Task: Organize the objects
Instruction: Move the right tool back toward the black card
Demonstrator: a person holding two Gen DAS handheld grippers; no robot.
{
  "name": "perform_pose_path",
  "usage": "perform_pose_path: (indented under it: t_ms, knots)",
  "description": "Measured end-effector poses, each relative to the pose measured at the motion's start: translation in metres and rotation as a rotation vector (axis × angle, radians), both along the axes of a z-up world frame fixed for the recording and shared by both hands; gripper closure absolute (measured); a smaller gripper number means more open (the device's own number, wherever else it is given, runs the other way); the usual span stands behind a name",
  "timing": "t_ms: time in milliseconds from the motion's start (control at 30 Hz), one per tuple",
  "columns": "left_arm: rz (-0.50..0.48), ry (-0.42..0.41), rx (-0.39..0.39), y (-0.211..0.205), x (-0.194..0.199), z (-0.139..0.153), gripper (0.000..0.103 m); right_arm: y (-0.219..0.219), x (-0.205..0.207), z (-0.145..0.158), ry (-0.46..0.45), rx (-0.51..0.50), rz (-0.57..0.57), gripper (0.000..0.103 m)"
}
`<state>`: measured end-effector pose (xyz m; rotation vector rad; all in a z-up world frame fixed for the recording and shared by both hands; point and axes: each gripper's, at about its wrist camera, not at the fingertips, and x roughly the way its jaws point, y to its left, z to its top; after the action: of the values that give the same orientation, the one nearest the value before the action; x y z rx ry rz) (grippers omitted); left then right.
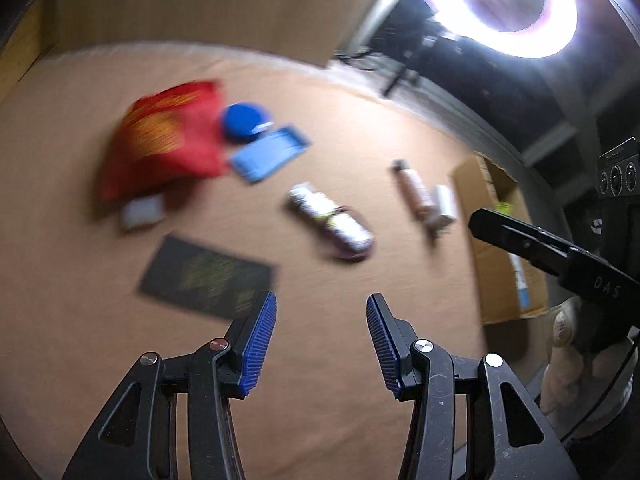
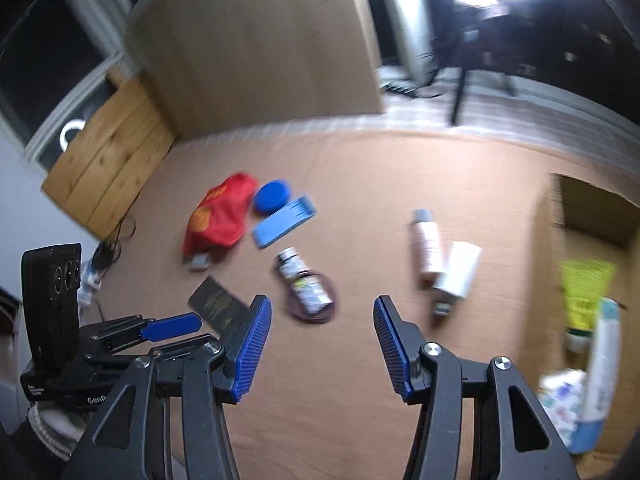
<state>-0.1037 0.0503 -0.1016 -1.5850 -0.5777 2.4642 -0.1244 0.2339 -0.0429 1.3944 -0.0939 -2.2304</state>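
Both the left gripper [image 1: 321, 344] and right gripper [image 2: 322, 346] are spread, holding nothing; motion blur smears the bottle [image 2: 304, 284] label and red bag [image 1: 168, 136].

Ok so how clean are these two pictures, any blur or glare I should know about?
Left wrist view: heavy motion smear on the red bag and dark flat card, and the ring light blows out the top right corner. Right wrist view: milder blur, with the white tube and cardboard box soft, and glare along the top edge. Both views bend straight lines at the rim.
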Motion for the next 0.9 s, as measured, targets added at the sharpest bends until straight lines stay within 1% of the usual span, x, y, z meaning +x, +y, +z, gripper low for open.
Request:
perform_pose_path:
  t_ms: [67, 233, 300, 433, 633, 800, 900]
  knots:
    - [0.041, -0.024, 0.007, -0.021, 0.008, -0.011, 0.052, -0.022, -0.003, -0.008, -0.022, 0.010, 0.047, 0.054]
    - [0.092, -0.053, 0.017, -0.053, 0.025, -0.026, 0.052, -0.070, -0.009, -0.028, -0.081, 0.034, 0.166, 0.054]
    - [0.103, -0.059, 0.023, -0.060, 0.030, -0.029, 0.052, -0.088, -0.011, -0.036, -0.105, 0.036, 0.209, 0.054]
    - [0.113, -0.062, 0.032, -0.068, 0.035, -0.032, 0.052, -0.119, -0.020, -0.057, -0.150, 0.051, 0.259, 0.053]
    - [0.120, -0.081, 0.045, -0.077, 0.043, -0.039, 0.052, -0.143, -0.030, -0.082, -0.219, 0.065, 0.286, 0.054]
    - [0.129, -0.095, 0.055, -0.083, 0.043, -0.044, 0.052, -0.149, -0.033, -0.092, -0.246, 0.078, 0.287, 0.053]
    - [0.134, -0.095, 0.058, -0.087, 0.043, -0.045, 0.052, -0.150, -0.031, -0.092, -0.252, 0.078, 0.291, 0.053]
